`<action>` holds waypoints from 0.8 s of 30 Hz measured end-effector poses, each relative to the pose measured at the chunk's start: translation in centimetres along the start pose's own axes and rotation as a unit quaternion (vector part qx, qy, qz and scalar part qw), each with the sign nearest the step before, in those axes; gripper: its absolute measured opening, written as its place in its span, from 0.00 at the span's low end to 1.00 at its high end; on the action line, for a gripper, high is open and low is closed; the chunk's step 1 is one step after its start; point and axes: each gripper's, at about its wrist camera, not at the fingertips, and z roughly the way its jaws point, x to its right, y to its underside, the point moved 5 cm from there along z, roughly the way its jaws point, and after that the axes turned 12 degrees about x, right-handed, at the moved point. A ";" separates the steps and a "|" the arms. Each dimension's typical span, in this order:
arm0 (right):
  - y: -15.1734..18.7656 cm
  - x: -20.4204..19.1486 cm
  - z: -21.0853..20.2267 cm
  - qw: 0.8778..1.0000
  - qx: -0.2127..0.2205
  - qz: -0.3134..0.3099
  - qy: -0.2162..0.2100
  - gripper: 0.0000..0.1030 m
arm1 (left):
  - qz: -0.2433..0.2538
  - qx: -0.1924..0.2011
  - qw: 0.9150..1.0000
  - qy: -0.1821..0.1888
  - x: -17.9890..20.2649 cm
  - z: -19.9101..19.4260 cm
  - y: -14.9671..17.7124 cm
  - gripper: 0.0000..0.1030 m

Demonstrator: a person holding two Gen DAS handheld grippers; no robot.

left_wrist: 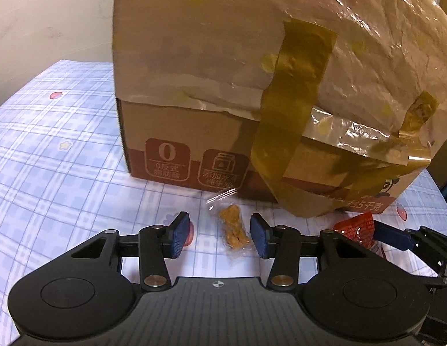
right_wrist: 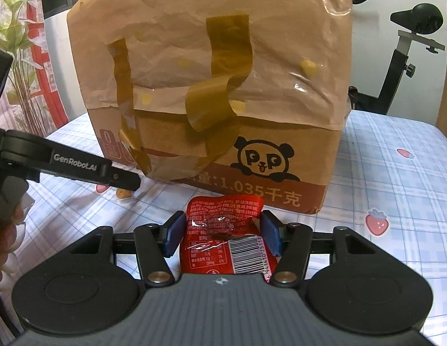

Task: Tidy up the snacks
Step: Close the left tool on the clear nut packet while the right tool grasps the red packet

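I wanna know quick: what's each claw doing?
Left claw: open around the clear-wrapped snack, not gripping.
Right claw: closed on the red packet.

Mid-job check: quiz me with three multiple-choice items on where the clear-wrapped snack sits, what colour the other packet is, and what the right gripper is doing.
1. Where does the clear-wrapped snack lie?
A. On top of the cardboard box
B. On the checked cloth, between the left gripper's fingers
C. Inside the box

2. What colour is the packet with the barcode?
A. Red
B. Green
C. Blue

3. What is the state of the right gripper?
A. Open over bare cloth
B. Shut on the red packet
C. Shut on the box's tape

Answers:
1 B: it rests on the cloth in front of the cardboard box, with the left gripper fingers on either side, gaps showing.
2 A: the wrapper is plainly red.
3 B: both fingers press against the packet's sides.
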 end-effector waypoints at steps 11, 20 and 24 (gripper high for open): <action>0.0 -0.1 0.1 1.000 -0.006 -0.002 -0.004 0.58 | 0.018 0.001 1.000 -0.001 -0.1 -0.8 0.0 0.43; 0.2 -0.3 0.3 1.000 -0.008 -0.004 -0.006 0.58 | 0.038 0.007 0.999 0.001 1.0 -0.4 -0.2 0.18; 0.2 -0.3 0.3 1.000 -0.009 -0.004 -0.006 0.58 | 0.031 0.008 0.999 0.014 0.6 -0.7 0.1 0.18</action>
